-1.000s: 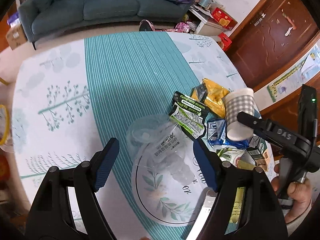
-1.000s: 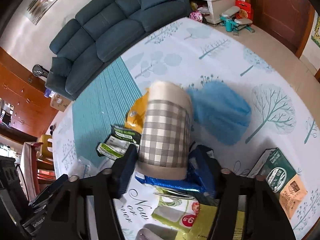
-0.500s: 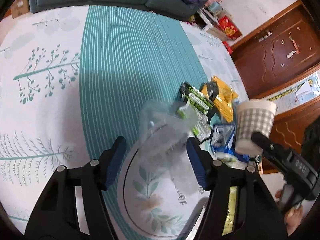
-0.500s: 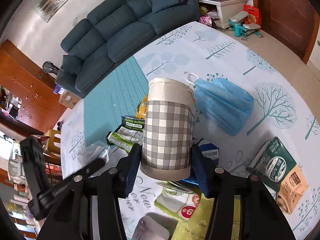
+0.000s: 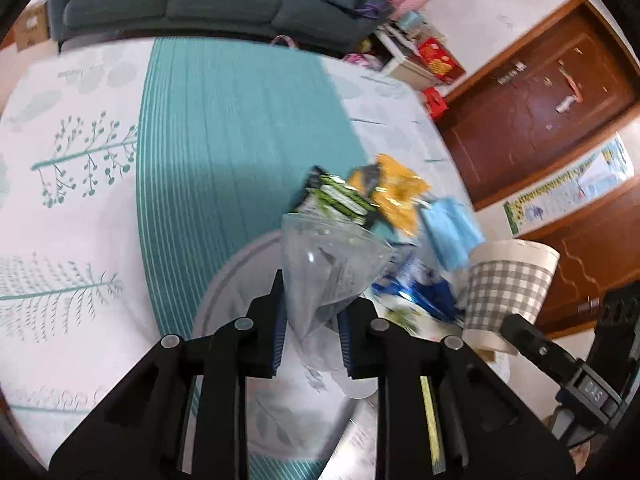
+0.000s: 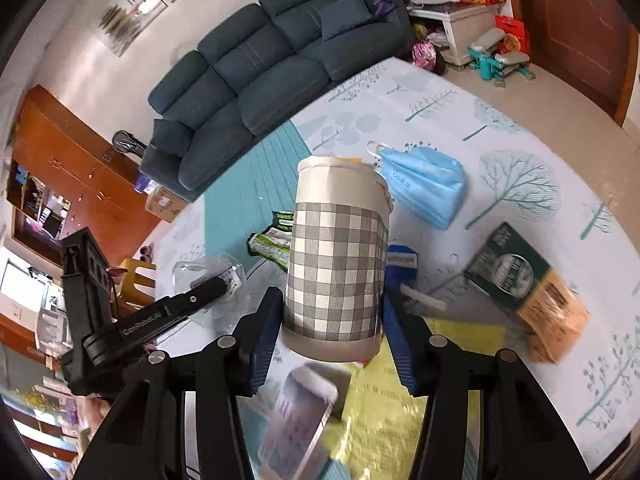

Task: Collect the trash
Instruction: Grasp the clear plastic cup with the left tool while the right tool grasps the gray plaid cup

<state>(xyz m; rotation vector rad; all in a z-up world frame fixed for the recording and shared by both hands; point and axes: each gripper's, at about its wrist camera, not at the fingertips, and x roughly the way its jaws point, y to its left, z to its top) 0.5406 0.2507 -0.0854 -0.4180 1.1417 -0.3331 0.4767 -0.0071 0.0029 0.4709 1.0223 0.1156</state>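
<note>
My left gripper (image 5: 310,330) is shut on a clear plastic cup (image 5: 330,266), squeezing it and holding it above the table. My right gripper (image 6: 332,320) is shut on a grey checked paper cup (image 6: 336,258), upright and lifted; the paper cup also shows in the left wrist view (image 5: 506,288). Trash lies below: a blue face mask (image 6: 424,186), a green-black wrapper (image 5: 334,198), a yellow bag (image 5: 396,192), a blue wrapper (image 5: 416,286), a green and tan box (image 6: 528,288), a yellow-green packet (image 6: 384,392).
The table has a white tree-print cloth with a teal striped band (image 5: 224,132) and a round plate-like mat (image 5: 240,280). A dark sofa (image 6: 256,68) stands beyond the table. A wooden door (image 5: 536,92) is at the right. The left gripper's body (image 6: 120,320) shows in the right wrist view.
My left gripper closed on the clear plastic cup and lifted it off the table. My right gripper kept hold of the checked cup and rose slightly.
</note>
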